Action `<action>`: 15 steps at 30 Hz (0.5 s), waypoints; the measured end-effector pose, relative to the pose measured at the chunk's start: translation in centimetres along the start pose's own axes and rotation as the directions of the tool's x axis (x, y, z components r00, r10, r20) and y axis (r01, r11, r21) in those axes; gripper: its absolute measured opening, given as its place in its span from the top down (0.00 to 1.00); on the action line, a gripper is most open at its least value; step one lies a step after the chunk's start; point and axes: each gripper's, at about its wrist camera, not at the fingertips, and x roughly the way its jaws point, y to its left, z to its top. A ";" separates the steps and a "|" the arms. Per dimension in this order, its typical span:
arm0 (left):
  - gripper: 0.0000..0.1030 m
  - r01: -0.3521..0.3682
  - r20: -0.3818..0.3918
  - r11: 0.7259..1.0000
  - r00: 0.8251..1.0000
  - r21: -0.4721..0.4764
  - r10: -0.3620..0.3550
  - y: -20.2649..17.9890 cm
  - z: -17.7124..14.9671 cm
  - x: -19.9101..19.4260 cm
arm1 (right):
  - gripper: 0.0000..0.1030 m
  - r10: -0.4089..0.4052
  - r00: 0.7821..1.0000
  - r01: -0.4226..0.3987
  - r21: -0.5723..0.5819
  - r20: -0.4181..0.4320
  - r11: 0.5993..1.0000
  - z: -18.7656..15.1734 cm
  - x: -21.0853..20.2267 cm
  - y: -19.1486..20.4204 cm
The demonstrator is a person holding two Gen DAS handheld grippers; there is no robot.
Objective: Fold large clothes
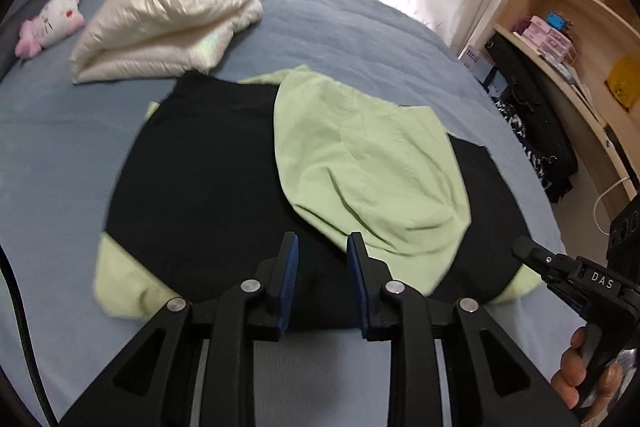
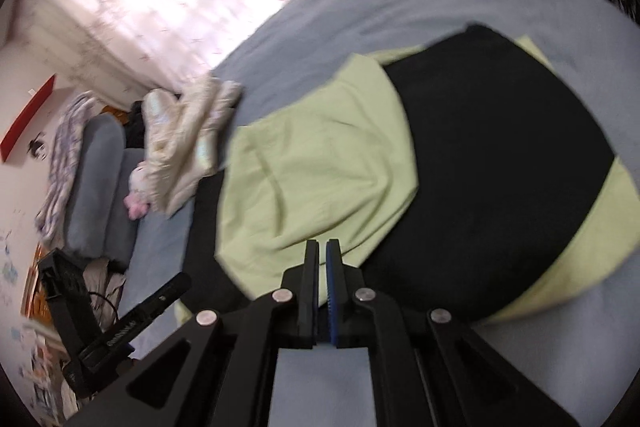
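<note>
Bed (image 1: pixel 360 27), blue-grey cover, carrying all items. Black-and-green garment (image 1: pixel 208 187), spread flat mid-bed; black body, one light green sleeve (image 1: pixel 360 167) folded across the black panel, green cloth showing at both near corners. Cream quilted jacket (image 1: pixel 168 23), heaped toward the far left of the bed, apart from the garment. Wooden shelving (image 1: pixel 580 27) beside the bed, at right. Pink-and-white plush toy (image 1: pixel 50 21), left of the cream heap. Left claw (image 1: pixel 322 247): fingers parted, nothing between them, poised over the garment's near edge. Right claw (image 2: pixel 322 251): fingers nearly together, a thin gap visible, nothing gripped, tips by the sleeve's end.
</note>
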 end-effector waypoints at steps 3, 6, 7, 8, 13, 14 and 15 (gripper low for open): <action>0.72 0.015 0.036 1.000 0.999 0.005 -0.015 0.2 -0.6 -3.6 | 0.96 -0.007 1.000 0.008 -0.049 0.020 0.999 -1.1 -2.5 2.0; 0.65 0.023 0.076 1.000 0.997 0.021 -0.025 -0.3 -1.1 -6.7 | 0.96 0.008 0.999 -0.004 -0.088 0.042 0.996 -2.7 -5.3 3.6; 0.63 0.026 0.092 0.999 0.995 0.028 -0.028 -0.5 -1.3 -7.8 | 0.96 0.011 0.999 -0.006 -0.101 0.045 0.995 -3.2 -6.1 4.1; 0.58 0.027 0.104 0.999 0.994 0.032 -0.030 -0.6 -1.5 -8.6 | 0.96 0.011 0.999 -0.006 -0.115 0.049 0.993 -3.8 -6.9 4.8; 0.55 0.044 0.166 0.998 0.985 0.051 -0.052 -1.1 -2.6 -12.9 | 0.96 0.019 0.997 -0.006 -0.180 0.074 0.984 -5.9 -10.5 7.0; 0.54 0.051 0.174 0.997 0.983 0.053 -0.059 -1.2 -2.8 -13.5 | 0.96 0.017 0.997 -0.001 -0.201 0.080 0.980 -6.4 -11.3 7.6; 0.53 0.058 0.180 0.997 0.981 0.054 -0.067 -1.2 -3.1 -14.2 | 0.96 0.015 0.996 0.004 -0.213 0.086 0.977 -6.8 -11.8 7.9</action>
